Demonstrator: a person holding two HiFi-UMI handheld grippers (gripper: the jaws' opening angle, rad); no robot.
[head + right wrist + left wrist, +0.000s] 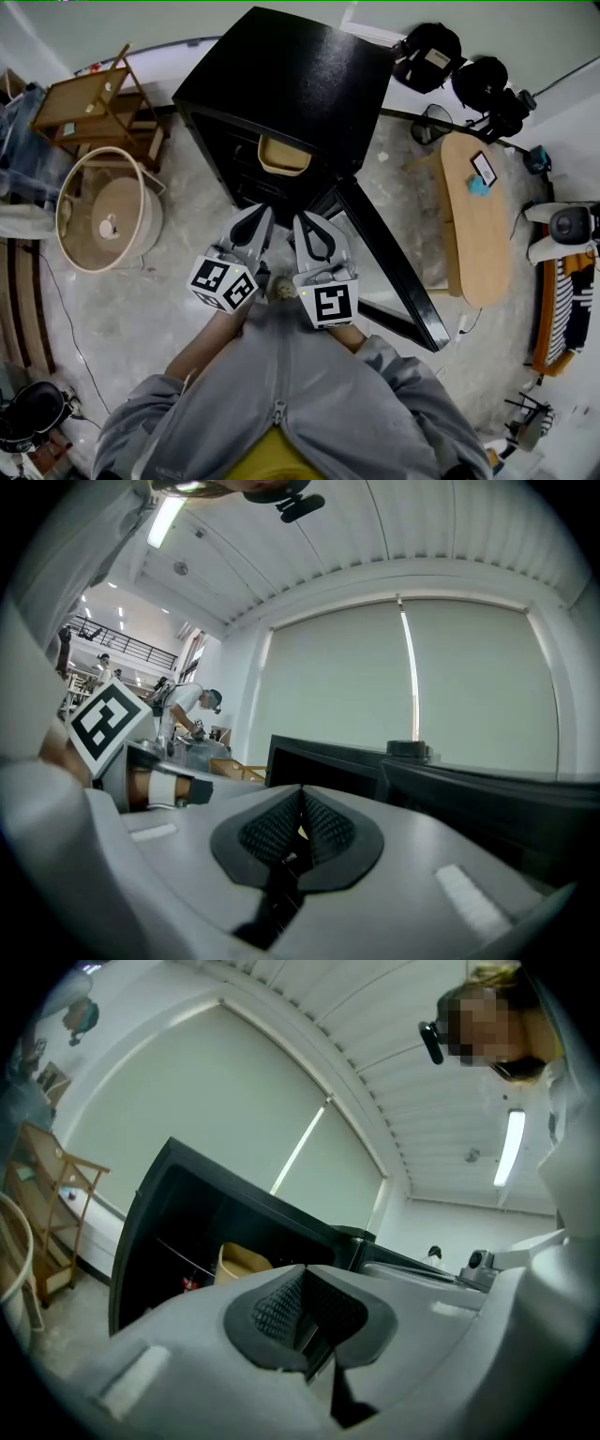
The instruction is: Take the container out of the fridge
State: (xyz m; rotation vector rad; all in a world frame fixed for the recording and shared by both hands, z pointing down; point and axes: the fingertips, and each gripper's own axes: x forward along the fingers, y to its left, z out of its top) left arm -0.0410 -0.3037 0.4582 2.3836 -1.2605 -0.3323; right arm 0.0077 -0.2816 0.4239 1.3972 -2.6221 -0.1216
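Ahead of the left gripper (262, 217) and right gripper (302, 223), both pinched closed on nothing, the container (283, 156) sits inside the open fridge (281, 75), perhaps slightly nearer the left one.

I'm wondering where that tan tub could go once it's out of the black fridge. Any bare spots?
The flat top of the black fridge is bare. The near half of the oval wooden table is free; its far end holds small items.

You are in a lab's mock living room: black fridge (291, 80), wooden table (478, 258), wooden rack (89, 105), bags (429, 56) on the stone floor (164, 309).
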